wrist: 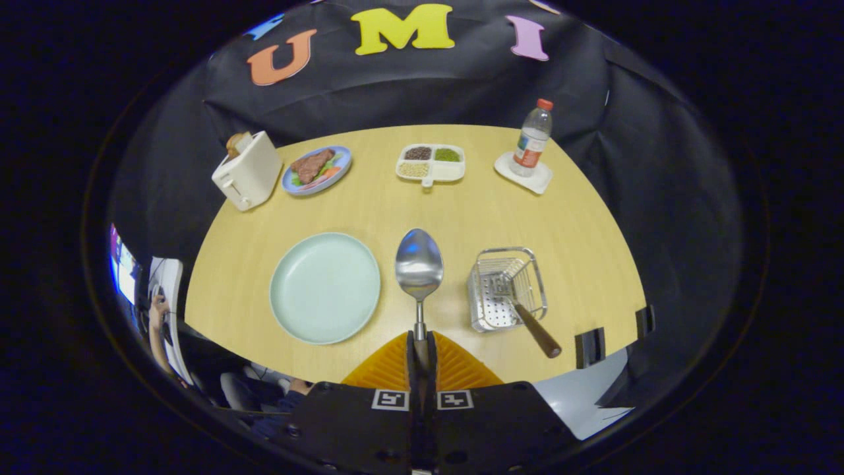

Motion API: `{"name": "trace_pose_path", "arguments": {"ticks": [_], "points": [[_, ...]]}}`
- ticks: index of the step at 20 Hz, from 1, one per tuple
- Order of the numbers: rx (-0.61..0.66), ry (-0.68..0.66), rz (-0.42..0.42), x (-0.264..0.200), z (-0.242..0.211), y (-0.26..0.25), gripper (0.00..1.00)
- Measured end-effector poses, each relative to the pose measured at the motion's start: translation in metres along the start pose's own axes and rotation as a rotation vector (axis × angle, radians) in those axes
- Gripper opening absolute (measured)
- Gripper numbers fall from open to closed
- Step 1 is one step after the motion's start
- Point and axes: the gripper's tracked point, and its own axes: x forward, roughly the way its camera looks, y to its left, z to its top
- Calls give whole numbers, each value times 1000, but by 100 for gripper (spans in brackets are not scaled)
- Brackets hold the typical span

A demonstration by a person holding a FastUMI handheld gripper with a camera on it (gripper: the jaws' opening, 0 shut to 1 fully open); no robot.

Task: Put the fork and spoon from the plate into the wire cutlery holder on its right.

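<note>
Gripper [421,343] pressed together on the handle of the spoon [419,266], both orange fingers [389,364] closed flat against it with only the thin stem between them. Spoon held out straight ahead of the fingertips, bowl forward and facing up, raised over the table [461,211]. Pointing level across the tabletop from the near edge, fingers side by side, tilted neither way. Holding hand hidden behind the gripper body; a sleeve [290,392] and a person's arm low down beside it, past the table's near edge.

Just to the left of the spoon, pale green plate [324,287], bare, lying flat. Just to the right, wire cutlery holder [506,289], upright on the table, with the fork [524,310] already inside: tines down in the basket, brown wooden handle leaning out over the near rim toward the gripper's side. Spoon between plate and holder, touching neither.

Beyond, along the far side of the table: white toaster [247,170] with bread standing in its slot, next to it a blue-rimmed plate of food [317,169], then a white divided tray [431,163] with grains in three compartments, then a water bottle [532,138] with a red cap standing on a white coaster [524,174]. Two black clips [590,347] on the table's near right edge.
</note>
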Motion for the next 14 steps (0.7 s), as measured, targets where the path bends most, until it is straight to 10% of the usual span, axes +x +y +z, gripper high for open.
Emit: {"name": "trace_pose_path", "arguments": {"ticks": [14], "points": [[48,4,-86,9,6,-64,3]]}}
